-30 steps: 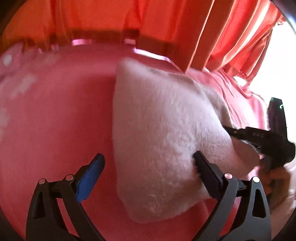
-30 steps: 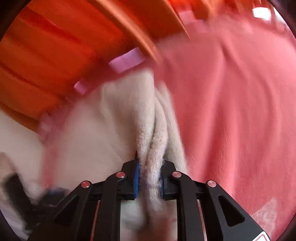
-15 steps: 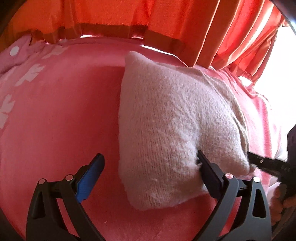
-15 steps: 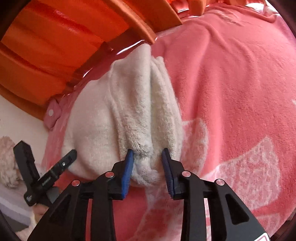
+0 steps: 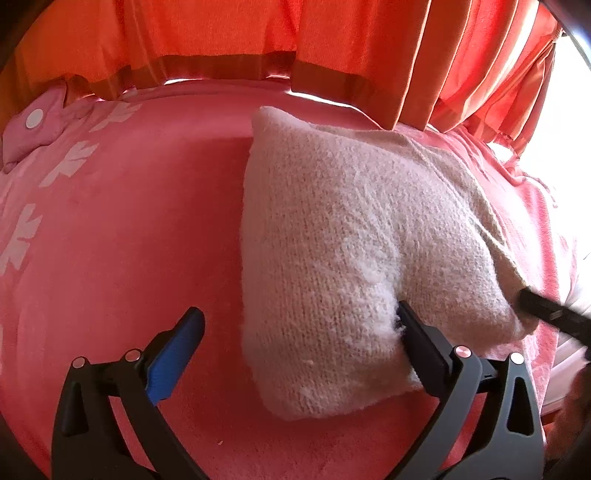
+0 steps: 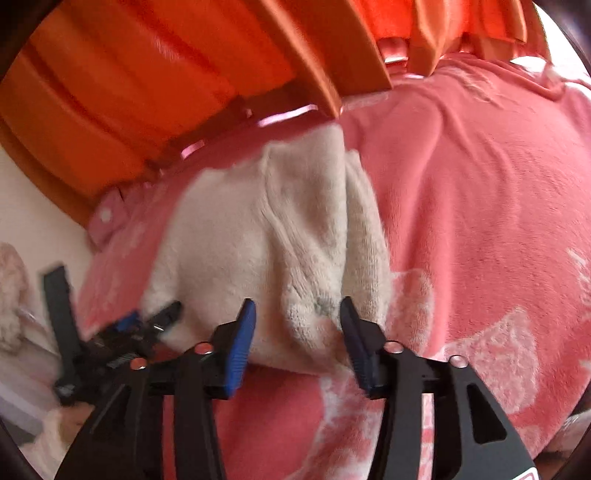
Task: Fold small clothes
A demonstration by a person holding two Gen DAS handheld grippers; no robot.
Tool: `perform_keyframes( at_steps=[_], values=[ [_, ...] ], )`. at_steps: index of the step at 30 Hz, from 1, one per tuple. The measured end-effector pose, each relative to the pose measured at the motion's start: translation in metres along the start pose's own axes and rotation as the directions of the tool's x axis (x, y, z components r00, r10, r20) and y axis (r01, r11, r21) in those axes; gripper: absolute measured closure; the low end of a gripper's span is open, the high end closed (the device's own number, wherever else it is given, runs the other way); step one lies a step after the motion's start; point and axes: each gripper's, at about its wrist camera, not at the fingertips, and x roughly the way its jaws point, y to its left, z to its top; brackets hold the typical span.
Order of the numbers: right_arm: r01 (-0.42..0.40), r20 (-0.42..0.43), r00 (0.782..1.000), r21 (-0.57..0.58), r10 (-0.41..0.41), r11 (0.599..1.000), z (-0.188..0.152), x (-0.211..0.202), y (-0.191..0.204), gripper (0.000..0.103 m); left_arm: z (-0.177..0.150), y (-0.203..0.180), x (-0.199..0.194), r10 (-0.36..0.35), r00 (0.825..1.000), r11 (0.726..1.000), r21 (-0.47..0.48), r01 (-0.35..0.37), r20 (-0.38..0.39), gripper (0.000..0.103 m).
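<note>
A white knitted garment (image 5: 351, 229) lies folded in a thick pad on the pink blanket (image 5: 129, 240). My left gripper (image 5: 299, 328) stands wide open over its near corner; the black right finger touches the knit's edge and the blue pad hangs over bare blanket. In the right wrist view the same garment (image 6: 266, 229) shows its stacked folds. My right gripper (image 6: 297, 321) is opening, with the fold's end between the pads but not pressed by them. One of its fingers (image 5: 546, 314) shows as a black bar at the garment's right corner.
Orange curtains (image 5: 221, 33) hang along the far side of the bed. A pink cushion with a white dot (image 5: 37, 125) sits at the far left. The blanket drops off at the right edge, where a person's hand (image 5: 576, 402) shows.
The right gripper's jaws have spread and let go of the garment's folded end, which has settled onto the blanket. The left gripper has stayed open in place.
</note>
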Motion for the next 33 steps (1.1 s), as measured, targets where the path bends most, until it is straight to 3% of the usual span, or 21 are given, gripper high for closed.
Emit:
perform_keyframes(
  at_steps=[1, 2, 3, 4, 7, 8, 9, 10, 11, 14, 17, 19, 20, 21, 23, 28, 31, 33],
  values=[
    [-0.006, -0.029, 1.000, 0.015, 0.007, 1.000, 0.001, 0.006, -0.006, 0.061, 0.000, 0.000, 0.000, -0.002, 1.000, 1.000, 0.001, 0.002, -0.001, 0.005],
    [-0.019, -0.022, 1.000, 0.030, 0.019, 0.999, 0.003, 0.004, -0.010, 0.080, 0.000, 0.000, 0.000, 0.000, 1.000, 1.000, 0.001, 0.000, 0.000, 0.005],
    [-0.053, -0.001, 0.999, 0.046, 0.053, 0.998, 0.006, -0.002, -0.013, 0.086, 0.000, 0.001, 0.000, 0.000, 1.000, 1.000, 0.000, 0.000, 0.001, 0.005],
    [-0.096, 0.021, 0.995, 0.062, 0.095, 0.993, 0.009, -0.011, -0.014, 0.087, 0.000, 0.001, -0.001, 0.000, 1.000, 1.000, 0.000, 0.000, 0.000, 0.005],
    [-0.292, 0.149, 0.949, 0.089, 0.277, 0.952, 0.019, -0.052, -0.019, 0.089, 0.000, 0.002, 0.000, -0.007, 1.000, 1.000, 0.001, 0.007, -0.003, 0.005],
    [-0.286, 0.146, 0.951, 0.092, 0.272, 0.954, 0.020, -0.050, -0.022, 0.090, 0.000, 0.003, 0.000, -0.008, 1.000, 1.000, 0.000, 0.008, -0.003, 0.005],
    [-0.237, 0.120, 0.967, 0.092, 0.225, 0.967, 0.019, -0.041, -0.025, 0.090, 0.000, 0.003, 0.000, -0.009, 1.000, 1.000, -0.001, 0.009, -0.003, 0.005],
    [-0.136, 0.066, 0.989, 0.081, 0.131, 0.987, 0.017, -0.024, -0.029, 0.090, 0.000, 0.003, 0.000, -0.011, 1.000, 1.000, 0.000, 0.011, -0.002, 0.005],
    [-0.019, -0.049, 0.999, 0.069, 0.022, 0.997, 0.010, 0.009, -0.038, 0.091, 0.000, 0.003, 0.001, -0.014, 1.000, 1.000, -0.002, 0.014, -0.003, 0.005],
    [-0.111, -0.038, 0.992, 0.145, 0.118, 0.983, 0.006, 0.008, -0.051, 0.091, -0.001, 0.003, 0.002, -0.018, 1.000, 1.000, -0.013, 0.018, -0.011, 0.005],
    [-0.107, 0.016, 0.994, 0.130, 0.106, 0.986, 0.013, -0.020, -0.043, 0.087, -0.001, 0.005, 0.000, -0.028, 1.000, 0.999, -0.017, 0.028, -0.015, 0.005],
    [-0.086, 0.072, 0.994, 0.122, 0.078, 0.989, 0.022, -0.037, -0.039, 0.078, 0.004, 0.007, -0.008, -0.055, 0.998, 0.998, -0.026, 0.055, -0.002, 0.005],
    [-0.091, 0.093, 0.992, 0.119, 0.081, 0.989, 0.026, -0.040, -0.040, 0.066, 0.008, 0.007, -0.013, -0.075, 0.997, 0.997, -0.032, 0.075, 0.009, 0.005],
    [-0.104, 0.113, 0.989, 0.116, 0.091, 0.988, 0.032, -0.042, -0.041, 0.047, 0.011, 0.008, -0.016, -0.091, 0.996, 0.995, -0.037, 0.092, 0.015, 0.005],
    [-0.103, 0.119, 0.989, 0.115, 0.090, 0.988, 0.042, -0.037, -0.045, 0.033, 0.021, 0.011, -0.018, -0.139, 0.990, 0.988, -0.058, 0.140, 0.024, 0.005],
    [-0.094, -0.042, 0.994, 0.154, 0.102, 0.983, 0.052, 0.023, -0.052, 0.031, 0.041, 0.028, 0.019, -0.253, 0.965, 0.955, -0.182, 0.236, -0.076, 0.005],
    [-0.138, -0.089, 0.983, 0.203, 0.158, 0.969, 0.049, 0.050, -0.056, 0.027, 0.041, 0.041, 0.046, -0.364, 0.922, 0.903, -0.292, 0.316, -0.129, 0.005],
    [-0.167, -0.087, 0.978, 0.227, 0.191, 0.959, 0.048, 0.056, -0.056, 0.023, 0.040, 0.048, 0.056, -0.418, 0.901, 0.867, -0.348, 0.357, -0.117, 0.005]
  ],
)
